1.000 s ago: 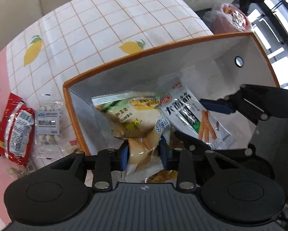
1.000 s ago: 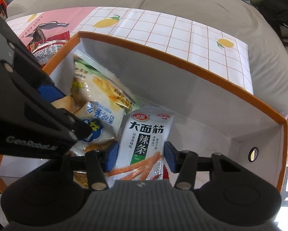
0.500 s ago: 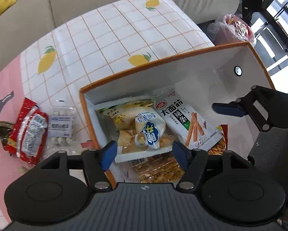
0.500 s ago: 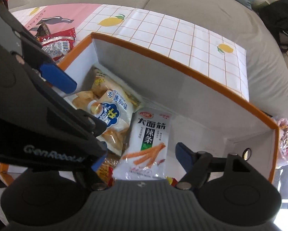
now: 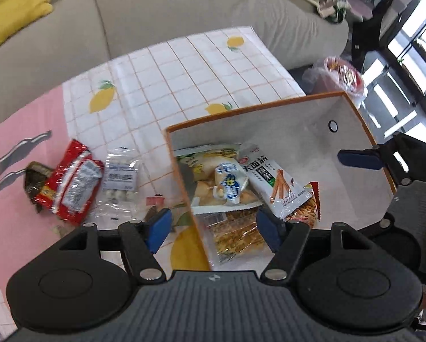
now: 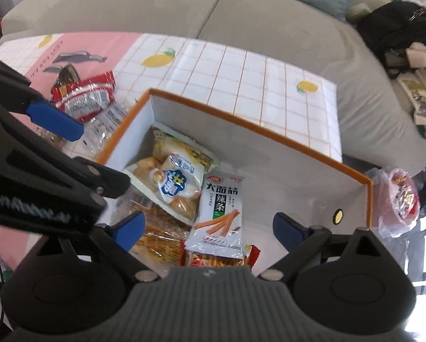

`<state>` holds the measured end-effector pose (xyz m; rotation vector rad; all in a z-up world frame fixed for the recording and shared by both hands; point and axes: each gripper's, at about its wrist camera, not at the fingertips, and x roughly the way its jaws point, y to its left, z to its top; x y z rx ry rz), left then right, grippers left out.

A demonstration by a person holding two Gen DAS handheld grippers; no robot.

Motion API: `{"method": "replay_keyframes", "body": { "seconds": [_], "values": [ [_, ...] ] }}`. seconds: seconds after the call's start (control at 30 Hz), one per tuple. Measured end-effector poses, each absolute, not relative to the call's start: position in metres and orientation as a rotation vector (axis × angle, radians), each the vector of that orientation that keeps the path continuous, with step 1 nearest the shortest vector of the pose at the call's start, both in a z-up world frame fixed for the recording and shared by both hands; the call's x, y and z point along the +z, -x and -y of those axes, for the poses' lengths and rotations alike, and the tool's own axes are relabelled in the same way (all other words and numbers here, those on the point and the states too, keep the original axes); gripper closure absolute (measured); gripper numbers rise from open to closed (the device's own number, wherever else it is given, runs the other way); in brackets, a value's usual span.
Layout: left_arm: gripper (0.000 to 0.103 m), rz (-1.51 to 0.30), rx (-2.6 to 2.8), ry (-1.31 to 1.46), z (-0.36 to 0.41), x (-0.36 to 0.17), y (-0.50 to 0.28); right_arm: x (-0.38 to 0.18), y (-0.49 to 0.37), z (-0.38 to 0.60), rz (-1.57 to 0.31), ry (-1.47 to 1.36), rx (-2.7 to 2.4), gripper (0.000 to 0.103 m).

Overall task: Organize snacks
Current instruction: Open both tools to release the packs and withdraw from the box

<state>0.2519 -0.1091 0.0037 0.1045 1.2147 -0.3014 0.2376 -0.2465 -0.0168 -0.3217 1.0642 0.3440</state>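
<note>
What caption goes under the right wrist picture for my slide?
Open right gripper above the orange-rimmed box, snack packets inside.

Both jaws have just been opening: the left hand-held gripper (image 5: 213, 226) releases the yellow snack bag (image 5: 213, 171), the right hand-held gripper (image 6: 208, 226) the white spicy-strip packet (image 6: 221, 213); both packs now lie in the orange-rimmed box (image 6: 270, 134), grippers higher above it

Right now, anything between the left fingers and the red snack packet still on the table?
Nothing visible. The red snack packet lies left of the orange-rimmed box, beside a clear candy bag; the open left gripper hangs empty above.
</note>
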Motion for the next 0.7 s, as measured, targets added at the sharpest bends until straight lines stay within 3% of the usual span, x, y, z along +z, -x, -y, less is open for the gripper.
{"method": "replay_keyframes", "body": {
  "seconds": [0.4, 0.7],
  "values": [
    [0.023, -0.957, -0.219, -0.159, 0.054, 0.042, -0.179, 0.014, -0.162, 0.202, -0.767, 0.254, 0.266, 0.009],
    [0.022, -0.824, -0.161, 0.003, -0.004, 0.04, -0.134, 0.005, -0.117, 0.165, -0.629, 0.111, 0.207, 0.005]
  ]
}}
